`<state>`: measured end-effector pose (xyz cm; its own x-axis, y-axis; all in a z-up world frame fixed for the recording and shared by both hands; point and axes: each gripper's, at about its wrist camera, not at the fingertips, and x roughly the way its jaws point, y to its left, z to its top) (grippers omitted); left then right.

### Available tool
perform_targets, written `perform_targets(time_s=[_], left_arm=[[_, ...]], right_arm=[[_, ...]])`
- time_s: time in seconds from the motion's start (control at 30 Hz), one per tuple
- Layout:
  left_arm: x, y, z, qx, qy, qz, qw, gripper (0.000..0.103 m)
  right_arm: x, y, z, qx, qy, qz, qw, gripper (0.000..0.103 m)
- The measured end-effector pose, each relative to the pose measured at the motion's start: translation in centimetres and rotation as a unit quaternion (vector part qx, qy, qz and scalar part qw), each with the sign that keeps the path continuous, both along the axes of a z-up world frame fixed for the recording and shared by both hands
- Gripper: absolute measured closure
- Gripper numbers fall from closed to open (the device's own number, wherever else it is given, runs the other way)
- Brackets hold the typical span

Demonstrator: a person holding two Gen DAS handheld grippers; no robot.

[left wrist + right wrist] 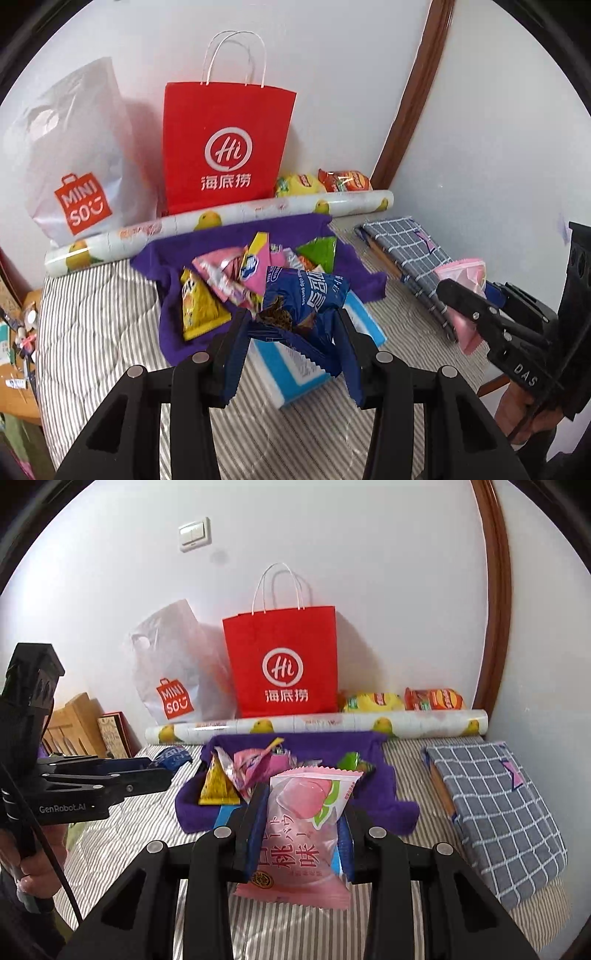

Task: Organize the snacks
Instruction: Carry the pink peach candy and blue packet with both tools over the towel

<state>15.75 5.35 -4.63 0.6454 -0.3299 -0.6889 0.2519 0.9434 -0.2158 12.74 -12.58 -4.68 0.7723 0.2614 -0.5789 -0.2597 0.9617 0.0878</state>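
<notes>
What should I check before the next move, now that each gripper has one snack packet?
1. Left gripper shut on the blue cookie packet: ok.
2. Right gripper shut on the pink peach packet: ok.
3. Both packets lifted off the purple towel: ok.
4. The two grippers are apart, no contact: ok.
5. Red paper bag stands upright against the wall: ok; whether its mouth is open, cannot tell.
6. Other snacks remain on the towel, such as the yellow packet: not ok, sorting is not finished.

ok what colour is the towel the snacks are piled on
Purple towel, plain with no pattern; it shows best in the right wrist view.
</notes>
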Motion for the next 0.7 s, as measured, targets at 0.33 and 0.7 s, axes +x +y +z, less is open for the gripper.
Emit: perform_targets(time_s=[0.33, 0.7], left_arm=[[3.5, -0.2, 0.4, -0.002, -0.002, 0.002, 1.0, 0.06], [7.4, 0.8, 0.1, -0.01, 0.004, 0.014, 0.9998, 0.06]], right_arm=[[3.9, -0.5, -0.1, 0.009, 0.017, -0.019, 1.0, 0.069], [8.6, -1.3, -1.1, 0.012, 0.028, -0.037, 0.999, 0.069]])
